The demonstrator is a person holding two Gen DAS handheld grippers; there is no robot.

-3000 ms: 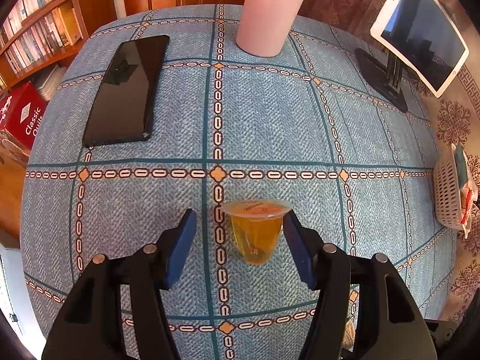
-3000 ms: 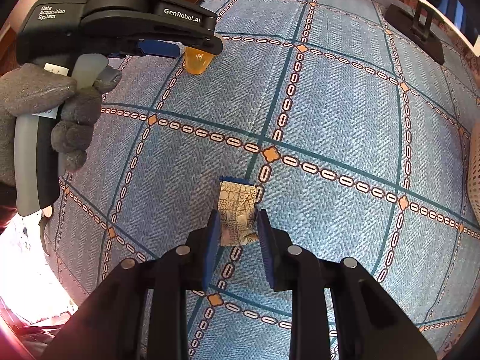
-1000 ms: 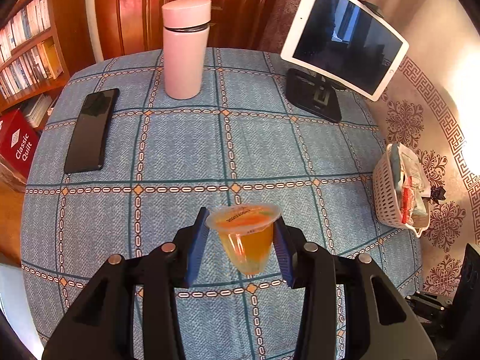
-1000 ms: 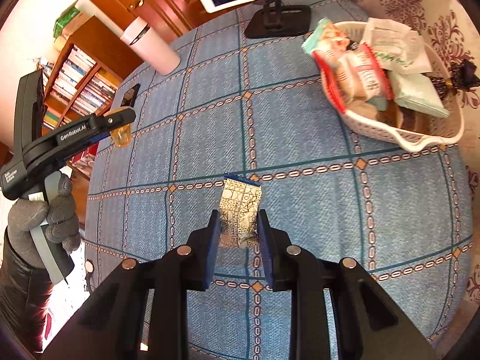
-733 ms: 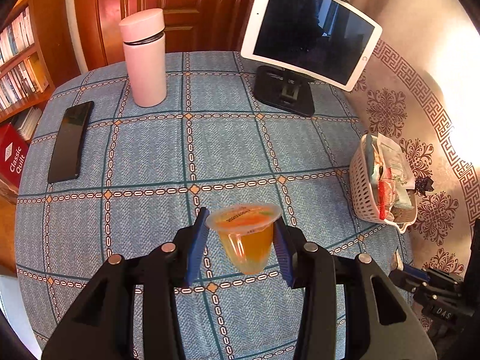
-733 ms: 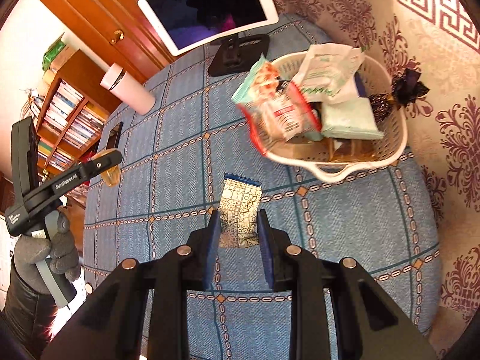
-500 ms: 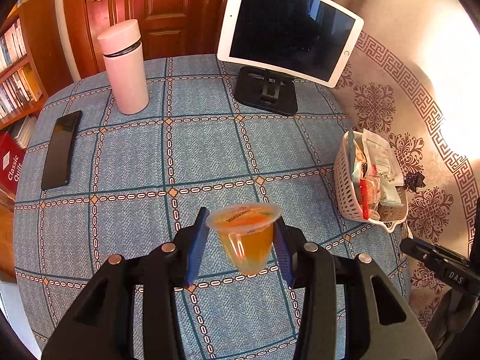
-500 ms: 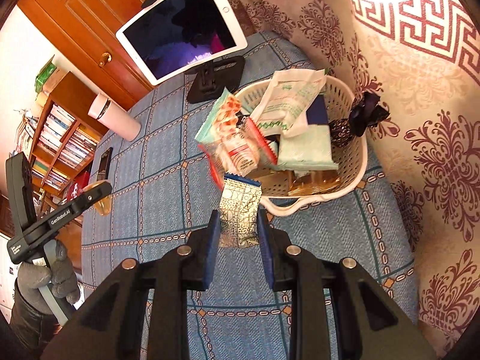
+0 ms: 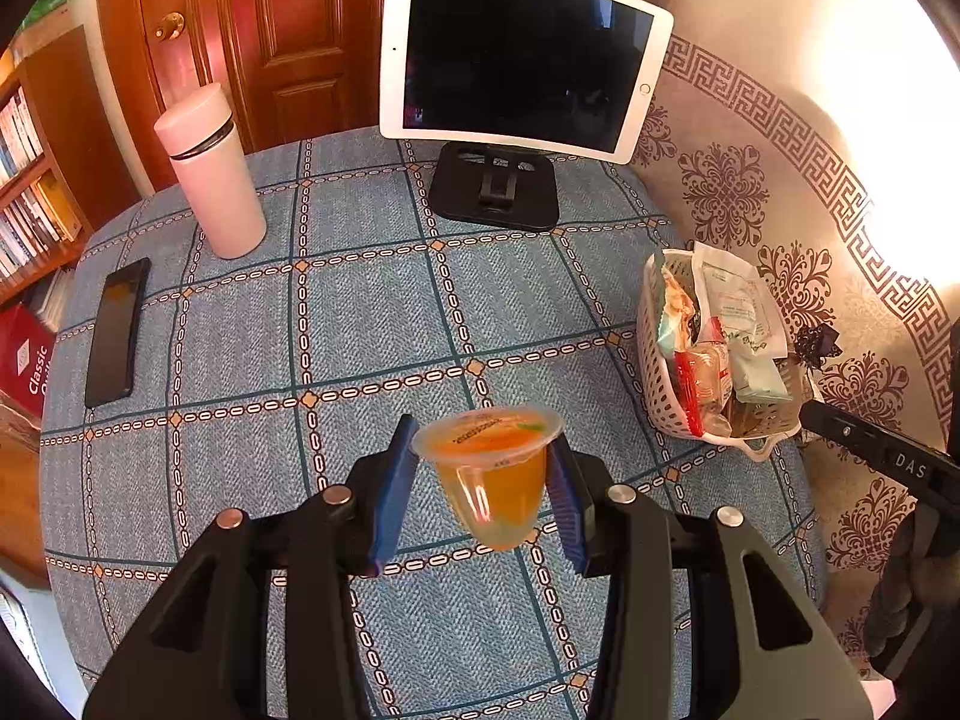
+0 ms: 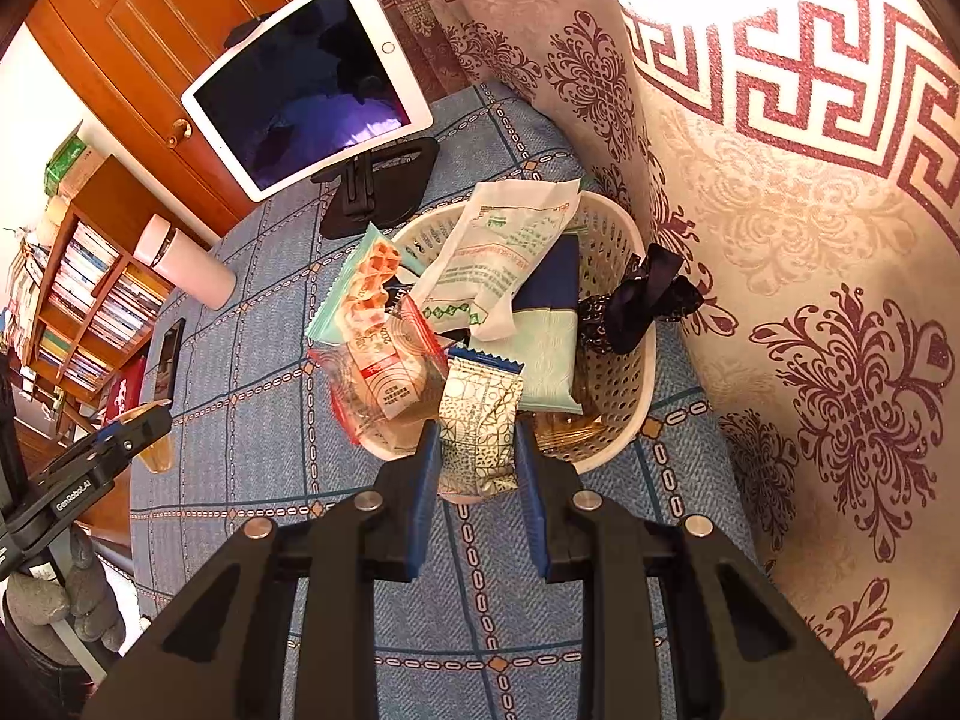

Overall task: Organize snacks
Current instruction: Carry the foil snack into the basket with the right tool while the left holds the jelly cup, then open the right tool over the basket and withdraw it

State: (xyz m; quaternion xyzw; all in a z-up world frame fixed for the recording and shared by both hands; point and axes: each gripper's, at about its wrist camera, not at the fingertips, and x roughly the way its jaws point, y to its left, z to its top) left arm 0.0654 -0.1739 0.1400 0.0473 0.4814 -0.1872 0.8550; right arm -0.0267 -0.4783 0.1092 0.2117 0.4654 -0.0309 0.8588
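My left gripper (image 9: 483, 471) is shut on an orange jelly cup (image 9: 492, 474) with a printed foil lid, held in the air above the blue patterned tablecloth (image 9: 360, 324). The white perforated basket (image 9: 651, 384), stuffed with several snack packets, stands to its right by the curtain. My right gripper (image 10: 474, 447) is shut on a small patterned snack packet (image 10: 480, 420) with a blue top edge, held just over the near rim of the basket (image 10: 636, 372). In the right wrist view the left gripper (image 10: 129, 435) and its jelly cup (image 10: 157, 456) show far left.
A white tablet (image 9: 522, 57) on a black stand (image 9: 495, 189) sits at the table's back, with a pink flask (image 9: 210, 171) and a black phone (image 9: 117, 330) to the left. A patterned curtain (image 10: 810, 240) hangs close behind the basket. Bookshelves (image 10: 90, 300) stand beyond the table.
Both grippers have carried their snacks rightward across the table toward the basket. The right gripper's packet went from over bare cloth to the basket's near rim.
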